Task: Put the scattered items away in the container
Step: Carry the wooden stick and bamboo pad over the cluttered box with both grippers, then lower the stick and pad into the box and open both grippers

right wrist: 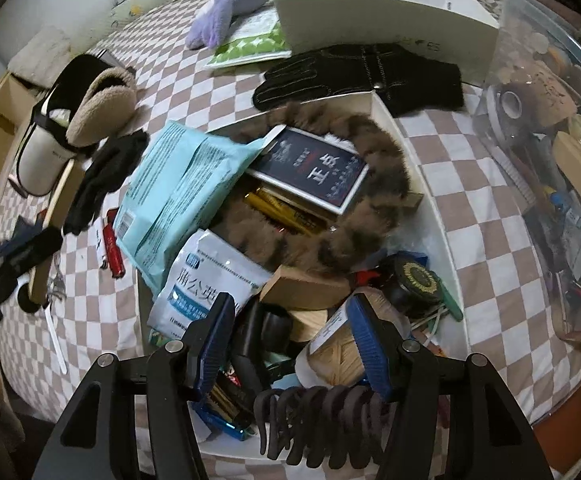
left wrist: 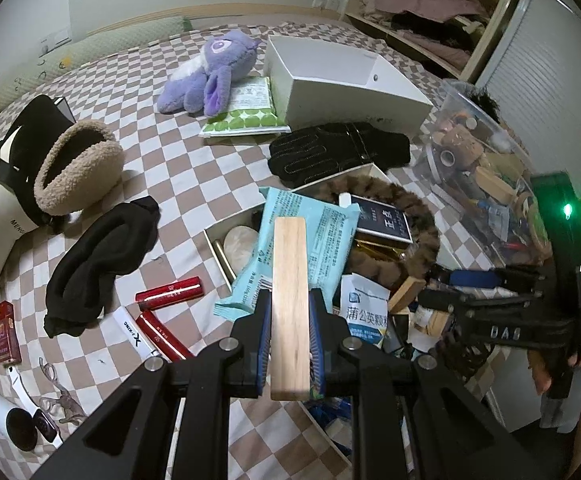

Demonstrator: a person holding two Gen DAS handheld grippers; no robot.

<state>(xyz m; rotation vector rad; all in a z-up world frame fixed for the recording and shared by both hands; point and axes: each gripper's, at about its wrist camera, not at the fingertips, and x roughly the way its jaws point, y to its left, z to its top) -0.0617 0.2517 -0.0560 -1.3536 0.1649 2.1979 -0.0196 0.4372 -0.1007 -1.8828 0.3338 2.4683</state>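
My left gripper (left wrist: 290, 320) is shut on a pale wooden block (left wrist: 289, 304), which stands upright between the blue pads above the near edge of the white box (left wrist: 210, 236). That box (right wrist: 430, 184) is crammed with a light-blue pouch (right wrist: 178, 192), a dark book (right wrist: 314, 168), a brown fur band (right wrist: 374, 208) and wooden pieces. My right gripper (right wrist: 292, 320) hangs over the box's near end, pointing steeply down, its jaws open and pressing on nothing. A brown hair claw (right wrist: 318, 420) lies under the base of the jaws, clear of the left pad.
Scattered on the checked bedspread lie black gloves (left wrist: 338, 152), a purple plush (left wrist: 210, 72), a black sock (left wrist: 102, 264), red tubes (left wrist: 170, 292), a fleece band (left wrist: 78, 168) and a red packet (left wrist: 6, 336). An empty white box (left wrist: 330, 80) and a clear bin (left wrist: 482, 184) stand behind.
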